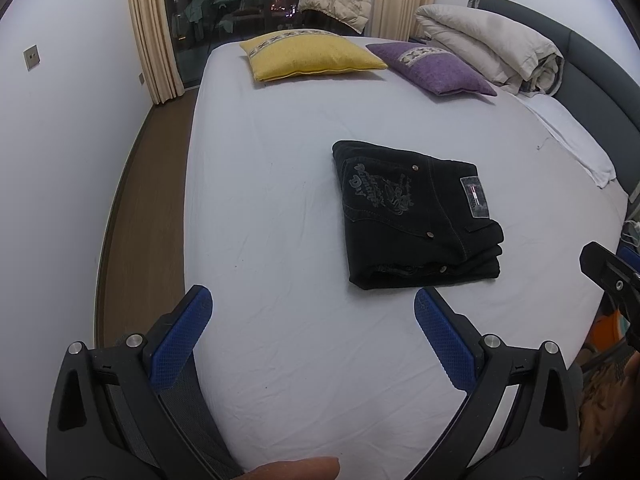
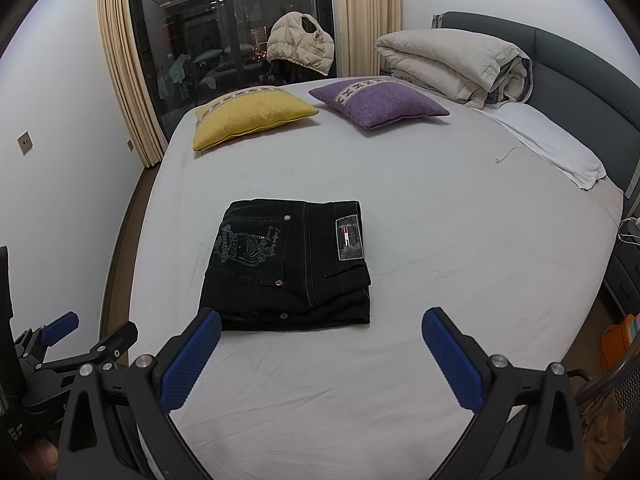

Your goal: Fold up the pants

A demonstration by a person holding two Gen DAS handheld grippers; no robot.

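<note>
- Left tongs (image 1: 312,304) spread wide, blue pads (image 1: 182,340) far apart, holding nothing, hovering above the near part of the bed (image 1: 280,208)
- Right tongs (image 2: 320,328) likewise wide open and empty, pads (image 2: 452,360) well apart over the white sheet
- Black pants (image 1: 416,216) folded into a compact rectangle, lying flat on the bed just ahead of both tongs, touching neither
- Seen from the left tongs: pants ahead and to the right, near edge just beyond the right pad tip
- Seen from the right tongs: pants (image 2: 288,264) ahead and to the left, near left corner just behind the left pad tip
- On top of the fold: grey embroidered back pocket (image 2: 248,250), small metal rivets, rectangular waistband label (image 2: 349,238) on the right side
- Stacked layers visible along the near edge of the fold
- Far beyond the pants: yellow pillow (image 1: 312,56) to the left, purple pillow (image 1: 432,66) to the right, both lying on the bed
- Rolled beige blanket (image 1: 492,48) farther right against the grey headboard (image 1: 600,64), white towel (image 1: 572,140) stretched out below it
- Puffy cream jacket (image 1: 336,0) hanging past the far edge of the bed, before a dark window (image 1: 224,4) with beige curtains (image 1: 148,28)
- Right tongs' black tip (image 1: 604,268) showing at the right border of the left view; left tongs (image 2: 68,336) showing at the lower left of the right view
</note>
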